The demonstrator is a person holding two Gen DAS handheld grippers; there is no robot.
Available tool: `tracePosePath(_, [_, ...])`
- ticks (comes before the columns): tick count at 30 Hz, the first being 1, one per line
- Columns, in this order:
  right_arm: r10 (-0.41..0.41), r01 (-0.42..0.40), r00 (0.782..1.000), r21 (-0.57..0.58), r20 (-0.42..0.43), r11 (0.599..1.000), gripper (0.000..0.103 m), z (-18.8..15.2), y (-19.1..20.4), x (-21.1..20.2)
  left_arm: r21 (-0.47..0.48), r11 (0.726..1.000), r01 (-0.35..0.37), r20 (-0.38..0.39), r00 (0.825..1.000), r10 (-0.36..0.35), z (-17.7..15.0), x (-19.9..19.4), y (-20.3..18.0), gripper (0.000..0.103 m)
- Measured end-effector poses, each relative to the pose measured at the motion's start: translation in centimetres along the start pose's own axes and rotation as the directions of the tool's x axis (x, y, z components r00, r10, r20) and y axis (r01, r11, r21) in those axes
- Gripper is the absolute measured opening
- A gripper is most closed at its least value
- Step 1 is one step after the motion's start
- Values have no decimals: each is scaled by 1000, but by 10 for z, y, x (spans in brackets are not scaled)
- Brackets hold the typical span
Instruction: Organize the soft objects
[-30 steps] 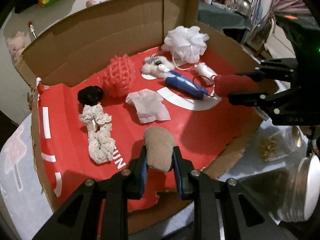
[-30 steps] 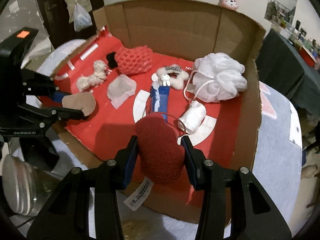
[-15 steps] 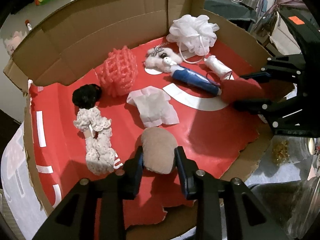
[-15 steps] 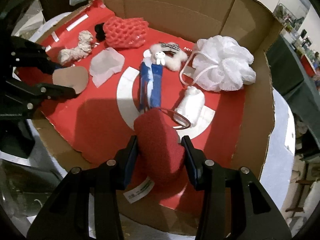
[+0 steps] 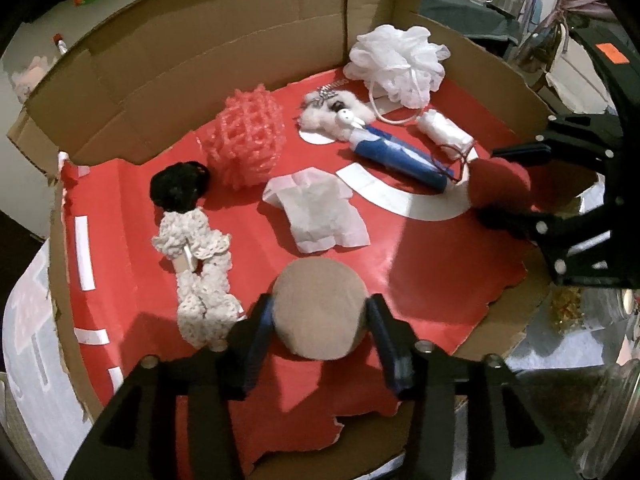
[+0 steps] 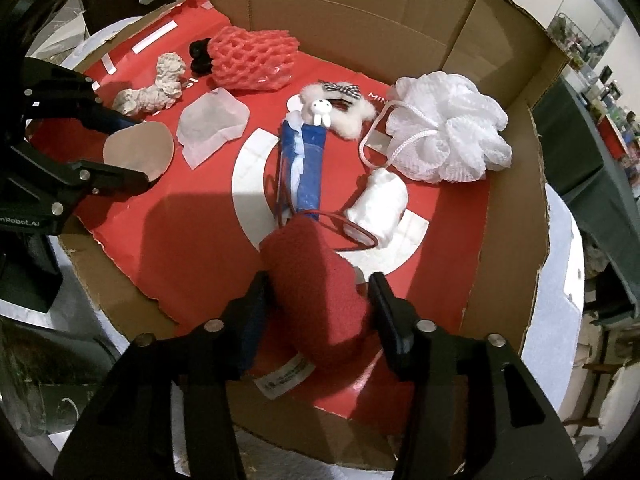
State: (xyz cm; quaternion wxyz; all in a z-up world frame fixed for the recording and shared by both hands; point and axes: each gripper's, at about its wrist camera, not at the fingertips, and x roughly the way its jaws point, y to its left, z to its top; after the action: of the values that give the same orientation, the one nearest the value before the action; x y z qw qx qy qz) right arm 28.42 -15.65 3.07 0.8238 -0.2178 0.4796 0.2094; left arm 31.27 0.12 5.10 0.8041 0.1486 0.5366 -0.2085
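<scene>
Angling steeply down, both hand-held grippers opening: left w/ tan pad between, right w/ red sponge.

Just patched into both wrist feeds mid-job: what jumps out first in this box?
The red-lined cardboard box dominates. The left gripper, jaws opening, straddles a tan round pad at the near edge; the right gripper, also opening, straddles a dark red plush piece. A white mesh bath pouf sits in the far right corner.
</scene>
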Motion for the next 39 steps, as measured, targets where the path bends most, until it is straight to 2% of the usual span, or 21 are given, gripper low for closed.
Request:
tracePosePath(3, [-3, 3, 1000, 5, 7, 1000, 59, 2, 3, -3, -13, 1000, -8, 18, 1000, 9, -3, -8, 1, 61])
tracePosePath(5, [-2, 2, 1000, 13, 16, 1000, 62, 2, 5, -8, -32, 999, -6, 35, 999, 7, -4, -14, 3, 71])
tracePosePath(7, [-6, 6, 1000, 26, 26, 1000, 63, 3, 5, -14, -54, 999, -3, 60, 998, 6, -6, -22, 4, 75])
tracePosePath(13, [-30, 21, 997, 122, 71, 992, 70, 3, -3, -36, -129, 992, -10, 140, 990, 29, -16, -49, 5, 91])
tracePosePath(20, [-57, 24, 992, 282, 109, 959, 75, 0, -11, -45, -246, 969, -25, 187, 980, 73, -18, -56, 6, 93])
tracePosePath(27, [-28, -22, 992, 385, 123, 923, 75, -7, -12, -41, -292, 955, -60, 196, 973, 121, -22, -52, 1, 98])
tracePosePath(32, [-22, -29, 992, 408, 120, 913, 75, -10, -9, -40, -331, 942, -64, 187, 973, 132, -27, -50, 2, 99])
tracePosePath(39, [-59, 9, 992, 410, 109, 912, 75, -11, -7, -44, -370, 928, -48, 181, 976, 123, -31, -48, 1, 100])
